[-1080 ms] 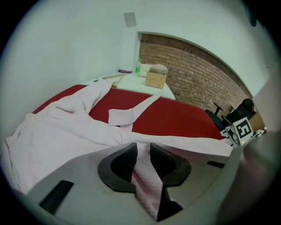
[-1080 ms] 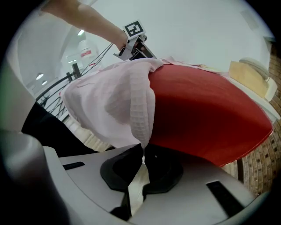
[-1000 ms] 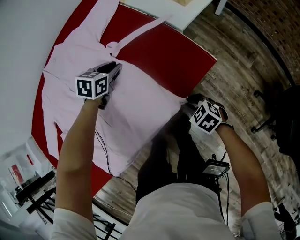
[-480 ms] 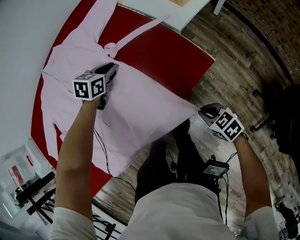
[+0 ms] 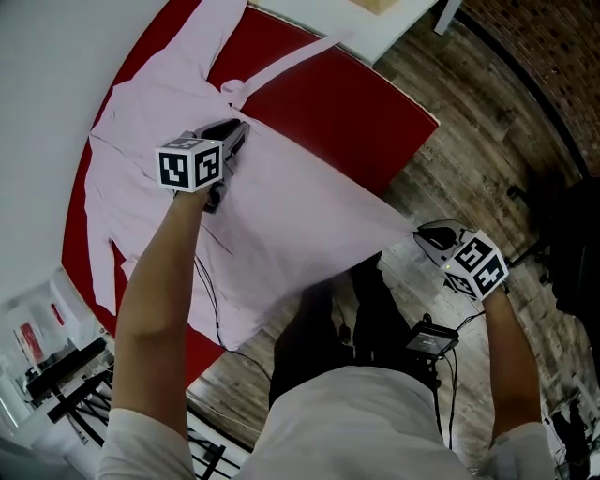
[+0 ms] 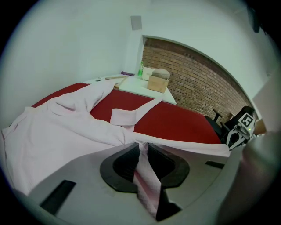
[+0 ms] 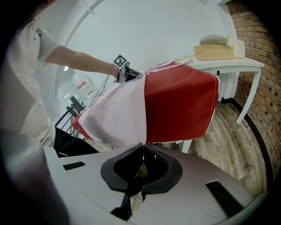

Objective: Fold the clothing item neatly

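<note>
A pale pink shirt (image 5: pixel 281 216) lies spread on the red table (image 5: pixel 328 103), collar end toward the far left. My left gripper (image 5: pixel 234 133) rests on the shirt's middle. Its jaws have just been closing, and they now pinch a fold of the pink cloth (image 6: pixel 142 176). My right gripper (image 5: pixel 427 231) hangs off the table's right edge over the floor. It is shut on the shirt's corner, and the fabric (image 7: pixel 118 110) stretches taut from it back to the table. One sleeve (image 5: pixel 281 64) trails toward the far edge.
A white side table (image 5: pixel 375 19) stands past the red table's far end and carries a cardboard box (image 7: pixel 215 52). An office chair (image 5: pixel 553 234) is on the wooden floor at the right. Stands and gear (image 5: pixel 56 366) crowd the lower left, and the person's legs are just below the table's edge.
My right gripper has moved right and up, away from the table's edge, drawing the shirt's corner out into a taut point. The left gripper has stayed in place.
</note>
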{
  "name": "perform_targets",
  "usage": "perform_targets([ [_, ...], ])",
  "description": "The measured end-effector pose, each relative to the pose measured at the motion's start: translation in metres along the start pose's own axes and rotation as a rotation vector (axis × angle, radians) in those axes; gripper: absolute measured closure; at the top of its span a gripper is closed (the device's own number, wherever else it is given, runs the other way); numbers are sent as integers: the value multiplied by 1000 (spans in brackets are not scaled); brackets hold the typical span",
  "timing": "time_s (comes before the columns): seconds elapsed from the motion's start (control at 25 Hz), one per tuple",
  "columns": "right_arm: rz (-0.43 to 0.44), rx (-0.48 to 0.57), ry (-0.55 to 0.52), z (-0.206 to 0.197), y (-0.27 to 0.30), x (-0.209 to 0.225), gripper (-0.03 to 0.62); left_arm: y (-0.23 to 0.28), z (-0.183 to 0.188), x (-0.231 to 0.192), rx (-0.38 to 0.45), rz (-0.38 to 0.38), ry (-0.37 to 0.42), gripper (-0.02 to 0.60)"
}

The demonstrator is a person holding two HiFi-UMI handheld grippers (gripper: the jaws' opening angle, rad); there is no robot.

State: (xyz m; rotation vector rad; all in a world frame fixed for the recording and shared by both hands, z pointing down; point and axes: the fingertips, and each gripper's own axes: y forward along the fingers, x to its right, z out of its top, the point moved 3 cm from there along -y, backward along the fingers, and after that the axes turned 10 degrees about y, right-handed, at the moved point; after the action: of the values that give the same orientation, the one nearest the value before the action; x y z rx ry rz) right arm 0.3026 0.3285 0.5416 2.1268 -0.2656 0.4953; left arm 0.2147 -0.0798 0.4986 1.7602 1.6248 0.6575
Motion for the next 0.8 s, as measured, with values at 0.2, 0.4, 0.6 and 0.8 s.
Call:
perform_targets([
  [0.2,-33,10,28,2,2,7,574,-6,5,6,50,-57,-27,511],
  [0.4,-49,-4,76,0,7,9,572,-40,6,10,117,-99,-32,503],
  [0.6,-59,12,54,14,-2,6,571,-88,-21,-7,136,-49,-74,502],
  [0.8,-55,46,24,43,-4,-7,571,-117,-69,-39,93,41,-176,502],
])
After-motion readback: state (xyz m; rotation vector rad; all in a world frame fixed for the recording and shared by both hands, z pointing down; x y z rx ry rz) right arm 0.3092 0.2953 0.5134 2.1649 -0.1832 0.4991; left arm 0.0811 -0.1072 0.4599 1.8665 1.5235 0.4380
